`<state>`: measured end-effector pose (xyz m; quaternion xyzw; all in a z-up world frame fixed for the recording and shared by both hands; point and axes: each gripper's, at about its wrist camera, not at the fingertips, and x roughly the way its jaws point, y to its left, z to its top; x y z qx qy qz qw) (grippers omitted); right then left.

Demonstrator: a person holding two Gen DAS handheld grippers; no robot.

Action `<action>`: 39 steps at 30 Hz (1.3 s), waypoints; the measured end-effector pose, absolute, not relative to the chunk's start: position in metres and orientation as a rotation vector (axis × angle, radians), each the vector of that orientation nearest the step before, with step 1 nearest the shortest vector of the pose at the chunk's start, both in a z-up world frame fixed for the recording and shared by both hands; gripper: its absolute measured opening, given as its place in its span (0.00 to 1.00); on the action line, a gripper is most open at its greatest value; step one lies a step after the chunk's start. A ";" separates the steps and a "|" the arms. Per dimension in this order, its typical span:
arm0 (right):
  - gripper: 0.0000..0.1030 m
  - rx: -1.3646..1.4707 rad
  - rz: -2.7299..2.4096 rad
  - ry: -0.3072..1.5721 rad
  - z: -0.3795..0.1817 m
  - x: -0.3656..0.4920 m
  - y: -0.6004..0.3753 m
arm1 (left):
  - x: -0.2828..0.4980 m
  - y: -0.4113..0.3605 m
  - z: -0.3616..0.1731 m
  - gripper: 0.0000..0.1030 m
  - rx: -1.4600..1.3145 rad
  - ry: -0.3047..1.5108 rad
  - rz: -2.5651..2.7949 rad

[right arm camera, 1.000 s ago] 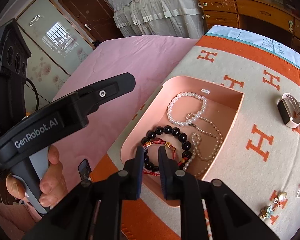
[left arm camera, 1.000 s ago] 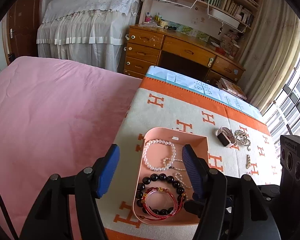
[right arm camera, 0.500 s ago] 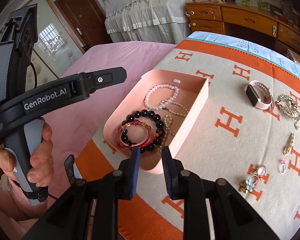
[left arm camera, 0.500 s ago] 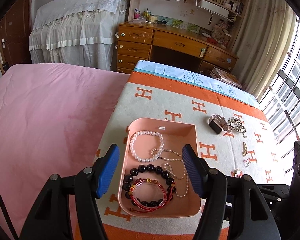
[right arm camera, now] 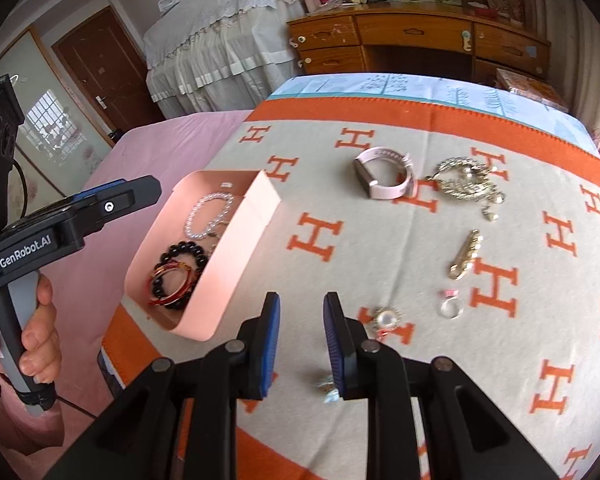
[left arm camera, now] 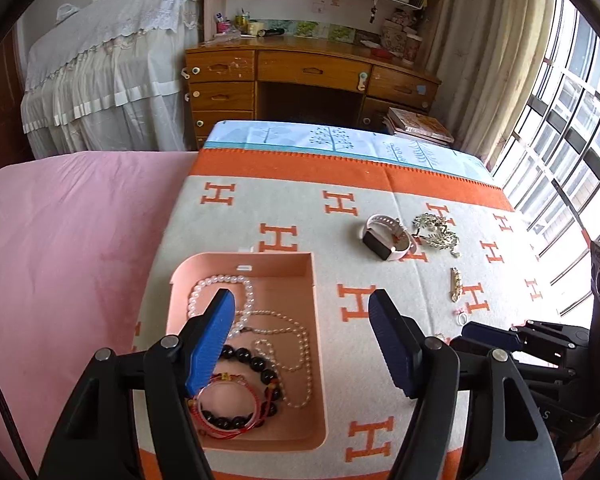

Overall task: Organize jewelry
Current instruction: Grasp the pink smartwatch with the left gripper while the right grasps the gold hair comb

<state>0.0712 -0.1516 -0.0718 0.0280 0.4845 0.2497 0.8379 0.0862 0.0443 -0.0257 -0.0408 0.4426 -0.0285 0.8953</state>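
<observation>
Pink tray (left arm camera: 306,280), orange-H cream blanket (right arm camera: 380,240), seemingly gold brooch (right arm camera: 466,256).

Ahead of me a wooden desk (left arm camera: 312,76) stands beside white draped furniture (left arm camera: 108,80); a brown door (right arm camera: 104,68) sits left.

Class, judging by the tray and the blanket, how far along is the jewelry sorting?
Done: white pearl bracelet, black bead bracelet and red cord bangle lie in the pink tray. In hand: nothing; both grippers are empty. Left: pink-strapped watch, gold leaf brooch, gold clip, silver ring.
</observation>
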 end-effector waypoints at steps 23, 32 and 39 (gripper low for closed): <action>0.22 0.216 0.310 1.199 -0.107 0.250 -0.255 | 0.262 -0.087 -0.107 0.65 -0.060 1.250 -0.044; 0.17 0.103 0.288 1.234 -0.131 0.261 -0.237 | 0.273 -0.084 -0.122 0.65 -0.092 1.263 0.004; 0.08 0.009 0.267 1.195 -0.129 0.257 -0.230 | 0.279 -0.083 -0.127 0.61 -0.074 1.269 0.029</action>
